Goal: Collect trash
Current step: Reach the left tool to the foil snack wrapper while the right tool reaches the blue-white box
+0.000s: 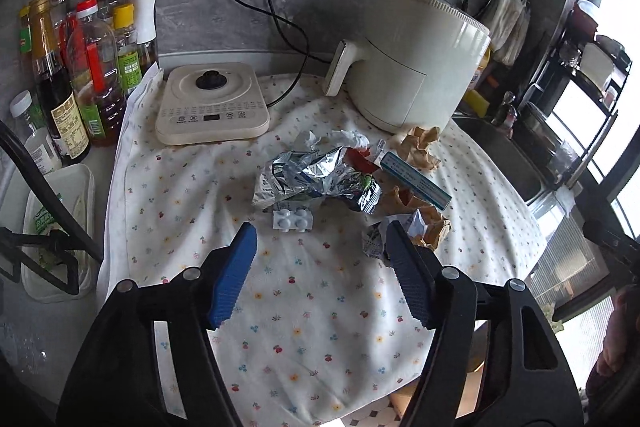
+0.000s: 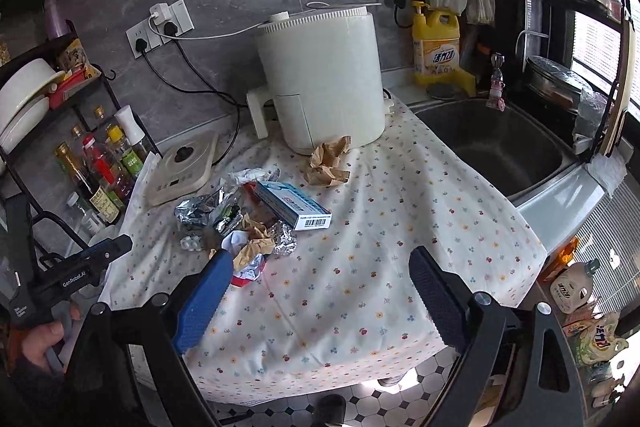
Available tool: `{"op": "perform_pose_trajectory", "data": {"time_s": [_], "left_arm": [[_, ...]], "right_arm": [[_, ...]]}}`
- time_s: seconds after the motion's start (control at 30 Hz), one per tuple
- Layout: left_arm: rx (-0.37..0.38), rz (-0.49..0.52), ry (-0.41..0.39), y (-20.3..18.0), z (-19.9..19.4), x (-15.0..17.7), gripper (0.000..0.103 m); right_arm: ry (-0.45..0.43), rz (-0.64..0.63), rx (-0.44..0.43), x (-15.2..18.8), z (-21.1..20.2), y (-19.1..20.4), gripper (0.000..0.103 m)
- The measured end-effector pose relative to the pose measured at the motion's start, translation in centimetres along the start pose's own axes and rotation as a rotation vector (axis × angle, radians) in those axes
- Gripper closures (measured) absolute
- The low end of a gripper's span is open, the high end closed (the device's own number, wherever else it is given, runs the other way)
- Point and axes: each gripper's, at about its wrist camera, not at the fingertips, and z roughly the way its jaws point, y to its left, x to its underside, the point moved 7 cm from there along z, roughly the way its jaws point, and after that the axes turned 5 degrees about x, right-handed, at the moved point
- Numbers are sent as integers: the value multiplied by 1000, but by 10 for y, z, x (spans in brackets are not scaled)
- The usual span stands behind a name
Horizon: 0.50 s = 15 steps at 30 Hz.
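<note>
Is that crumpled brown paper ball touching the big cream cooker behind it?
Cannot tell. In the right wrist view the brown paper ball overlaps the cream cooker base, showing neither contact nor gap.

Legible text: "GenRobot.AI" in white on the black body of the left hand-held gripper (image 2: pixel 86 269), lower left of the right wrist view. Barcode, digits unreadable, on the end of the blue-and-white box (image 2: pixel 294 207). Chinese characters on the yellow detergent bottle (image 2: pixel 436 47), upper right.
</note>
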Motion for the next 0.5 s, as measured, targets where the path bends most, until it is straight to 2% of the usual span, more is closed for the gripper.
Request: {"op": "perform_pose_trajectory", "data": {"time_s": [0.13,0.33,0.5], "left_arm": [[10,27,38,13,28,-9,36],[37,-9,64,32,65,-26,37],[53,-28,97,44,92,-36,51]], "right_arm": [[17,20,18,-1,18,4,15],[46,36,51,-3,43,4,15],[72,39,57,-6,65,6,18]]}}
